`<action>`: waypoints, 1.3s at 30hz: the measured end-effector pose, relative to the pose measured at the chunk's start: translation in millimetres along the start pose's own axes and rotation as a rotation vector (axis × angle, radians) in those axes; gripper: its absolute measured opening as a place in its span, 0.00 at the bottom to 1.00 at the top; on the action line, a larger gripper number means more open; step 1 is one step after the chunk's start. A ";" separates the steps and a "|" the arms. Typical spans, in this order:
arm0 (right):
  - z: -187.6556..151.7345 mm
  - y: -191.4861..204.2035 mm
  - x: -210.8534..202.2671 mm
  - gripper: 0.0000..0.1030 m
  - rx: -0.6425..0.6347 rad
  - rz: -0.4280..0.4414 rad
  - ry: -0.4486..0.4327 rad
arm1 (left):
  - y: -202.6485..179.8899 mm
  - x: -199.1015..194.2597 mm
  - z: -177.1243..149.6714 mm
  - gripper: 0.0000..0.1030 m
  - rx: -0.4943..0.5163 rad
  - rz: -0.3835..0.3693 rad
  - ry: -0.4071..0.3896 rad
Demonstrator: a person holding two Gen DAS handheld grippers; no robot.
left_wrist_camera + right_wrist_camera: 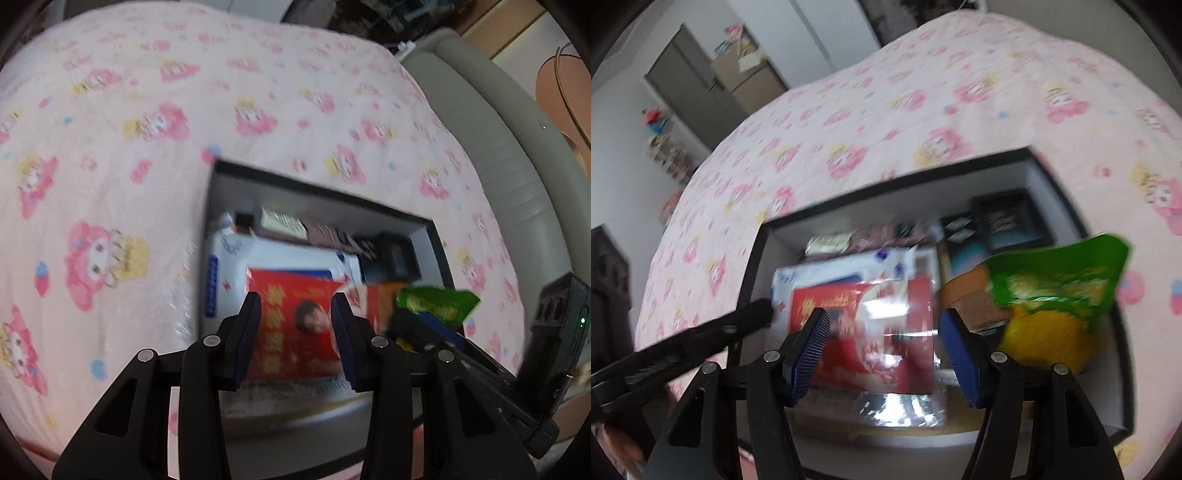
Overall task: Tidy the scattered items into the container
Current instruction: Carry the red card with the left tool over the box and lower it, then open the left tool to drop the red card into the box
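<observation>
A black-rimmed box with pale inner walls lies on the pink bed; it also shows in the right wrist view. Inside lie a red packet with a face, a white and blue pack and dark small boxes. A green and yellow snack bag rests at the box's right side, also visible in the left wrist view. My left gripper is open and empty above the red packet. My right gripper is open and empty above the same packet.
The pink cartoon-print bedspread surrounds the box. A grey padded headboard runs along the right. The right gripper's body shows at the right edge. A doorway and shelves stand beyond the bed.
</observation>
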State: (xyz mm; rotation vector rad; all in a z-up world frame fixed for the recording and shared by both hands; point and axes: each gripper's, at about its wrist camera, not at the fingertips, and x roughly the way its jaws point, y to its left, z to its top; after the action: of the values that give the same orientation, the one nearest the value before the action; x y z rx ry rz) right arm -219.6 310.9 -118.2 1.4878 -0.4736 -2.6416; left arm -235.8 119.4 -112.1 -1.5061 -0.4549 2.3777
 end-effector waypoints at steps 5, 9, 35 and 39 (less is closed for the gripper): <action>2.2 -5.9 5.3 0.59 -0.005 -0.076 0.005 | -7.7 7.9 0.7 0.38 0.066 0.066 0.031; 0.1 -1.6 20.1 0.59 -0.033 -0.069 0.071 | -10.2 24.5 -2.6 0.38 0.093 0.044 0.102; -9.1 54.2 -45.3 0.81 -0.118 -0.225 -0.119 | -11.6 -92.3 5.1 0.98 0.174 0.219 -0.361; -16.0 79.9 -72.6 0.81 -0.135 -0.195 -0.161 | -7.5 -133.2 9.4 0.98 0.202 0.233 -0.399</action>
State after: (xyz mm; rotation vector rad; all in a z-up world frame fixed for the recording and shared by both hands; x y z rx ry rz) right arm -174.6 246.7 -42.2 1.3528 -0.1620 -2.8913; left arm -188.9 71.4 3.6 -1.0465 -0.1170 2.8185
